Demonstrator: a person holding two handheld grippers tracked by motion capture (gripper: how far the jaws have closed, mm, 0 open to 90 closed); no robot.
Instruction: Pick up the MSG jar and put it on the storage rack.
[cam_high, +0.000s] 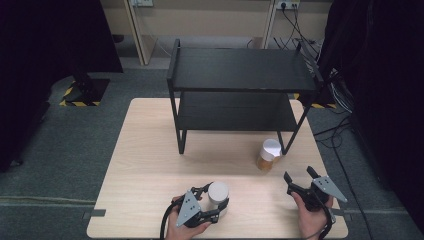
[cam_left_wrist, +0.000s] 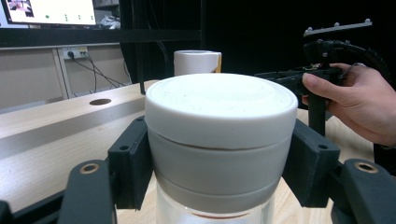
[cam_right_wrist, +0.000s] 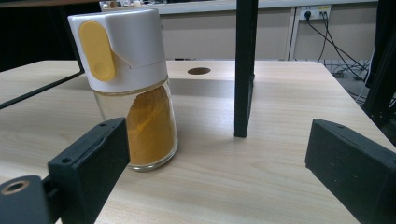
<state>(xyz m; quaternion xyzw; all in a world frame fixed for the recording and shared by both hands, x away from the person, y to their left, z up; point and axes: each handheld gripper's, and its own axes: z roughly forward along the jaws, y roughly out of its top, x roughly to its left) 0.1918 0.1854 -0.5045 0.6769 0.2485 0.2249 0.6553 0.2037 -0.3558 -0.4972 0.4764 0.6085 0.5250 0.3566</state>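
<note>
My left gripper (cam_high: 216, 199) is shut on the white lid of a clear jar (cam_high: 218, 191) near the table's front edge. In the left gripper view both black pads press the lid's sides (cam_left_wrist: 219, 121). A second jar (cam_high: 268, 154), with a white cap, a yellow flip tab and orange-yellow powder inside, stands upright by the shelf's front right leg. My right gripper (cam_high: 298, 173) is open, a little in front of and to the right of that jar. In the right gripper view the powder jar (cam_right_wrist: 135, 88) stands ahead of the left jaw, and nothing lies between the jaws (cam_right_wrist: 224, 158).
A black two-tier shelf (cam_high: 240, 70) stands on the far half of the wooden table (cam_high: 150, 150), both tiers bare. Its front right leg (cam_right_wrist: 245, 70) is right beside the powder jar. Cables run along the floor at the right.
</note>
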